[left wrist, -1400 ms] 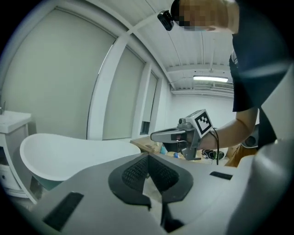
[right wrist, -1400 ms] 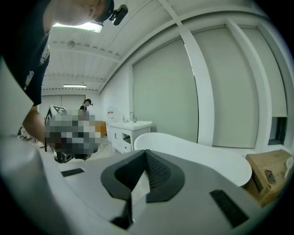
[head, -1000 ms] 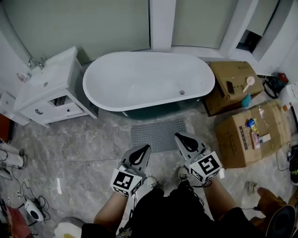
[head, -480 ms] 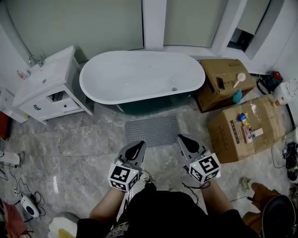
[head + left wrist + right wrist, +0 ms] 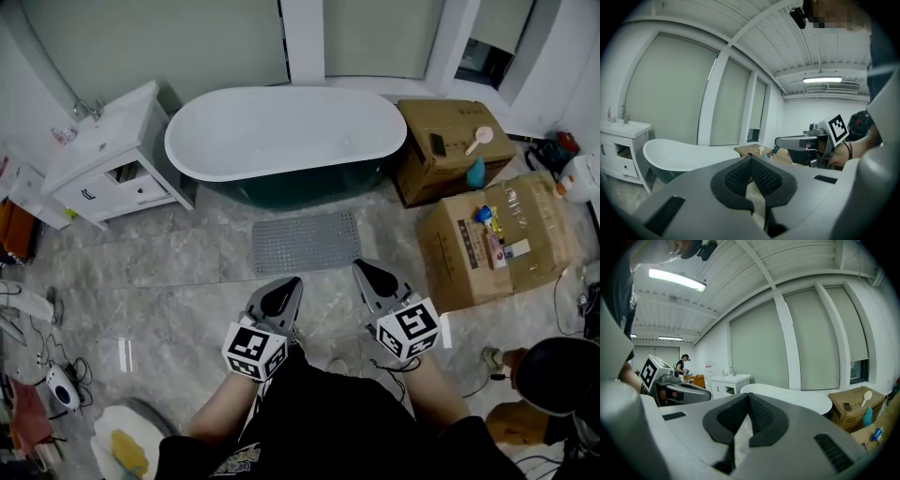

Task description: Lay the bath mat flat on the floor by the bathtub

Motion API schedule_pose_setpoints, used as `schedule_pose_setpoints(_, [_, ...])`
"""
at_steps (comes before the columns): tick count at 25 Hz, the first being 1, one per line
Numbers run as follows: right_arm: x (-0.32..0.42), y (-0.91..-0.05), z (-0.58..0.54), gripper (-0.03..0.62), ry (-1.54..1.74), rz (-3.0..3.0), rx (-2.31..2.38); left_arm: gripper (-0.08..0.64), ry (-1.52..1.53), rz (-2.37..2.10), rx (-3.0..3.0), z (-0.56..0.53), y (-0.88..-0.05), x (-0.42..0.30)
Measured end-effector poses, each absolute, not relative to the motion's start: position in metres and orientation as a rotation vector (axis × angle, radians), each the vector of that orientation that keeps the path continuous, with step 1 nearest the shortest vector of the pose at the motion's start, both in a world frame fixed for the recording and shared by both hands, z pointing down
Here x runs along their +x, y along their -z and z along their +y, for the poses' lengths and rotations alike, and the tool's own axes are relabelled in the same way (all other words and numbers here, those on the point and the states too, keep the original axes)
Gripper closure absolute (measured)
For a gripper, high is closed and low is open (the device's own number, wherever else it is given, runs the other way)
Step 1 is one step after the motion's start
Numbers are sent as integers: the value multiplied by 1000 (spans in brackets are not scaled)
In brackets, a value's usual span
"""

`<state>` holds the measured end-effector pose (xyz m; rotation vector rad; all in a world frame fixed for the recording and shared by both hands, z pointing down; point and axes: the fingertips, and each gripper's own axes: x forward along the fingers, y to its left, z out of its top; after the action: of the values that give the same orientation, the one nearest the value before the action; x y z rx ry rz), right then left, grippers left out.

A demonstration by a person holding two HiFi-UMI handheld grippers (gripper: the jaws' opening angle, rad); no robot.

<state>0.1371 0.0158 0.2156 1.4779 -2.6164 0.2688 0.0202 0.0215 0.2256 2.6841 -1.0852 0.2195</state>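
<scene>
**Bath mat lying flat by the tub, both claws empty**

Bath mat point(image 5: 305, 242) is lying spread out on the floor point(image 5: 178, 272) at the centre of the head view. Its long upper edge is running just beside the dark base of the bathtub point(image 5: 286, 131), and no fold or curled corner is showing. Judging from that, the laying step is looking finished, or very nearly so.

The left claw point(image 5: 280, 296) is hovering below the mat's lower left corner, apart from it. Its own view is showing the two dark pads point(image 5: 740, 176) pressing together with nothing between them. The right claw point(image 5: 364, 272) is showing at the mat's lower right corner in the head view. Its own view is looking out level over the tub, so it is probably hanging well above the floor. Its pads point(image 5: 759, 416) are also meeting, pinching nothing.

If anything is remaining, it is likely only a check of how squarely the mat is sitting. Any correction would call for lowering a claw to an edge, spreading the jaws, pinching the thin rim and sliding it without rucking it. The cardboard boxes point(image 5: 497, 244) at the right are crowding that end.
</scene>
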Motion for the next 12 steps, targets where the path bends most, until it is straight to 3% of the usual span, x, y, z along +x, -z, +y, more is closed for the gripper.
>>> schedule_pose_setpoints(12, [164,-215,78,575,-310,-2688,1400,545,-350,-1154,2651,111,-229,46])
